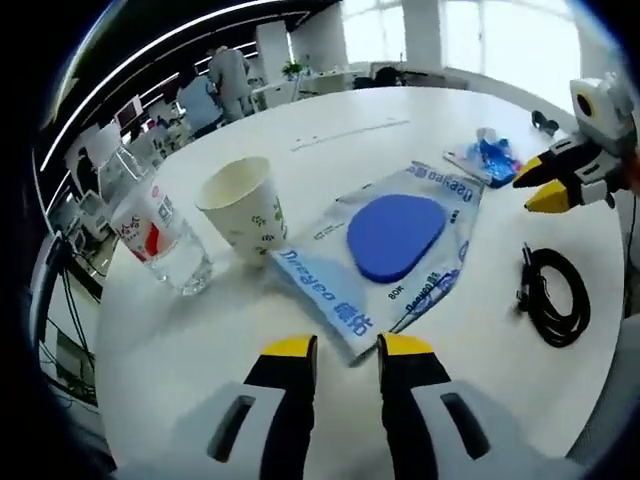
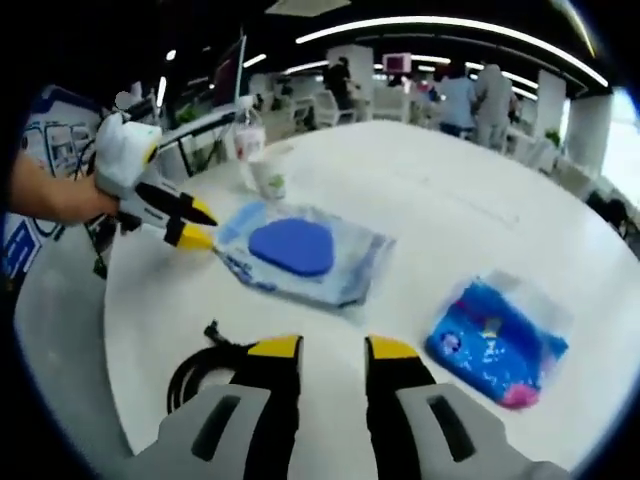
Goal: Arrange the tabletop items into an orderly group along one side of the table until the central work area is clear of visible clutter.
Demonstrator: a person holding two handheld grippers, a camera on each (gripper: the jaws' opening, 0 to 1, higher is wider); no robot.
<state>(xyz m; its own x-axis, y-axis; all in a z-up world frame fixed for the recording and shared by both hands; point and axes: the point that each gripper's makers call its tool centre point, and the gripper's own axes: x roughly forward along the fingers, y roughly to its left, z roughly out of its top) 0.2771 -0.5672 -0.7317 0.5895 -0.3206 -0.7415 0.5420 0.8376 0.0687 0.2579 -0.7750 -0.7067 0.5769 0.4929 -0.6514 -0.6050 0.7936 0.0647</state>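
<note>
Both tools [image 1: 345,350] [image 2: 332,350] have grey bodies, black jaws and yellow tips

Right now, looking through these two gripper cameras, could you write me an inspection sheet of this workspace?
Surface: white round table, bare towards its far side.
Job's things: paper cup upright beside a water bottle; clear packet with a blue pad in the middle; small blue packet lying apart from it.
Clutter: nothing seen beyond those.
Grippers: left gripper open, empty, its tips near the clear packet's edge; right gripper open, empty, above bare table.
Cables: black coiled cable lying loose near the table's edge.
Surroundings: open office with desks, ceiling strip lights and people standing far off.
</note>
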